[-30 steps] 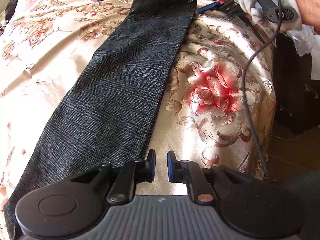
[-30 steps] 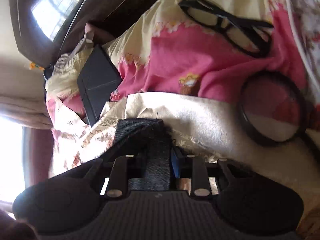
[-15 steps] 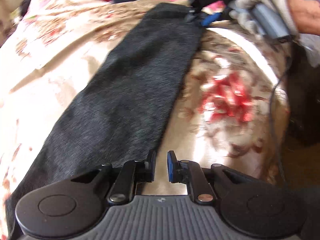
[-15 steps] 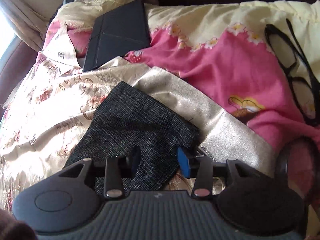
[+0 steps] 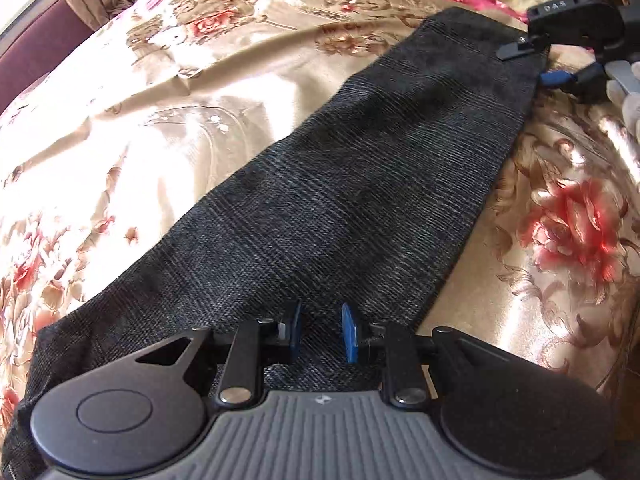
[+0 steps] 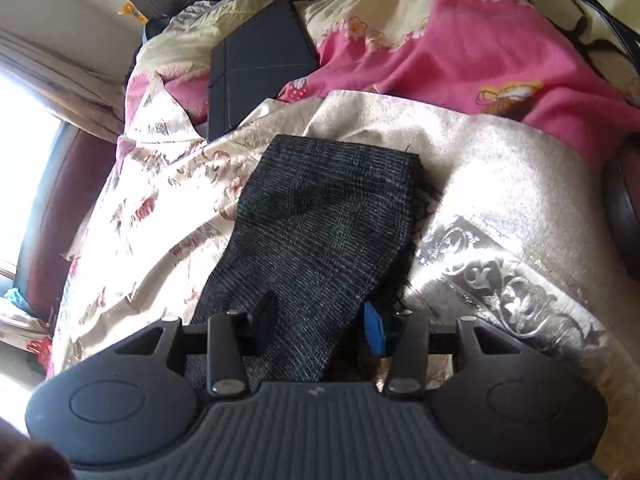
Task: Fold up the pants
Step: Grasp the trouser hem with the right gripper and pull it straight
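Both tongs, left (image 5: pixel 320 330) and right (image 6: pixel 320 320), have just spread apart over the flat pants (image 5: pixel 360 184).

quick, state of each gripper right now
left gripper: jaws have just been opening, pants lie under them, not gripped
right gripper: open, pants between the jaws, released

Floral bedspread (image 5: pixel 168 152), pink blanket (image 6: pixel 460 52), black folder (image 6: pixel 256 64), eyeglasses (image 6: pixel 580 28).

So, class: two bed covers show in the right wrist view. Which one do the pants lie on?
The pants lie on the shiny gold floral cover, not the pink and yellow cover behind it.
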Demonstrator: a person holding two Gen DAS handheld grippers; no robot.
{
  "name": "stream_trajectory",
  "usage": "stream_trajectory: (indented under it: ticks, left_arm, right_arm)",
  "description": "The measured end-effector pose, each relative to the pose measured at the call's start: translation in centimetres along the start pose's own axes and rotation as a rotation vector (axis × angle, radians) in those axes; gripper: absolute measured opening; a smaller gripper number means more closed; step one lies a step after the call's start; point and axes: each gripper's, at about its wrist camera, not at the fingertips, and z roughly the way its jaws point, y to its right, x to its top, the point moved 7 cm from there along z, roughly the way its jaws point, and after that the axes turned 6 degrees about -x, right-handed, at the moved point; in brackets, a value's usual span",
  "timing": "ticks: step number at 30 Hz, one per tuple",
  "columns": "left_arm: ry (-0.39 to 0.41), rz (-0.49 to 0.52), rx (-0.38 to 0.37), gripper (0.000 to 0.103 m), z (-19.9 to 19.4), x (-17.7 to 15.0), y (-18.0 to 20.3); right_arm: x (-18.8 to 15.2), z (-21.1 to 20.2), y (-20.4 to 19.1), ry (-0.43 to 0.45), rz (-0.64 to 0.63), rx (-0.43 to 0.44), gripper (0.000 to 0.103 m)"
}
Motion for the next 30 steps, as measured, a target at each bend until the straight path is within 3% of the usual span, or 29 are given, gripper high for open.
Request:
stream_trajectory:
  ticks: [5,10,13,16,19,23,25,30]
  left_arm:
    - [-0.016,0.043,-0.014,0.036,0.3,0.4,0.6]
    - [-0.025,0.082,-0.030,0.036,0.7,0.8,1.1]
    - [-0.035,0.102,-0.026,0.036,1.2,1.0,1.4]
    - [-0.039,0.105,-0.031,0.036,1.3,1.2,1.6]
    - [-0.036,0.116,-0.031,0.036,1.4,1.6,1.9]
    - [0.011,0.091,-0.046,0.036,1.3,2.5,2.1]
    - [0.015,0.086,-0.056,0.036,2.4,2.9,2.6]
    - [0.105,0.058,-0.123,0.030,3.5,5.3,4.5]
  right_arm:
    - [0.7,0.9,1.1,0.036,0.117,0.065,0.042]
    - [-0.5,-0.4,1.8,0.018,0.141,0.116,0.040]
    - [0.6,1.6,1.6,0.027,0.226,0.242,0.041]
    - [1.3,4.3,1.3,0.023,0.296,0.310,0.026]
    - [1.4,4.2,1.2,0.015,0.316,0.289,0.008]
    - [1.7,4.2,0.9,-0.018,0.291,0.269,0.007]
    - [2.3,3.9,0.5,-0.032,0.319,0.301,0.006]
    - [3.1,-0.3,-2.6,-0.010,0.180,0.297,0.006]
